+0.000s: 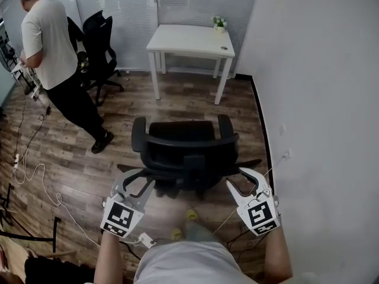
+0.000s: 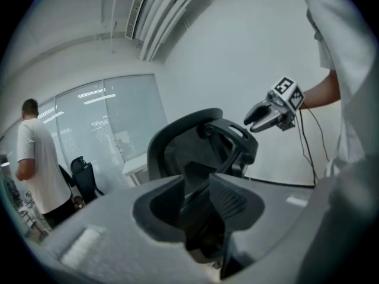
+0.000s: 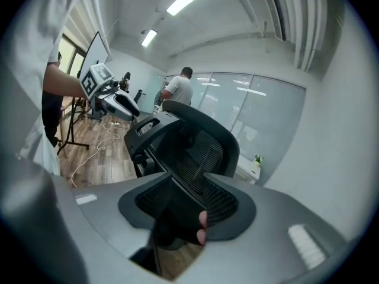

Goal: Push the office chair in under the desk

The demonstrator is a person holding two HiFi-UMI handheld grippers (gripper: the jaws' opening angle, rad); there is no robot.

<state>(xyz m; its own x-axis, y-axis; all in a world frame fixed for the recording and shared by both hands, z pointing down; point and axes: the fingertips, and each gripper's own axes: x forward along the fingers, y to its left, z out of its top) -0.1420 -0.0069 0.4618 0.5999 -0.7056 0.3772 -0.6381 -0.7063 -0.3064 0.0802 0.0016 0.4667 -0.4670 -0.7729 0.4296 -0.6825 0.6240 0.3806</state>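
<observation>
In the head view a black office chair stands on the wood floor, its seat facing a white desk against the far glass wall, with open floor between them. My left gripper is open just behind the chair's left rear edge. On the other side my right gripper is open too, by the right armrest. Neither has anything between its fingers. The left gripper view looks past its own jaws at the chair's backrest and the right gripper. The right gripper view frames the mesh back between its jaws.
A person in a white shirt stands at the far left beside a second black chair. White cables and a power strip lie on the floor at the left. A white wall runs close along the right. A small plant sits on the desk.
</observation>
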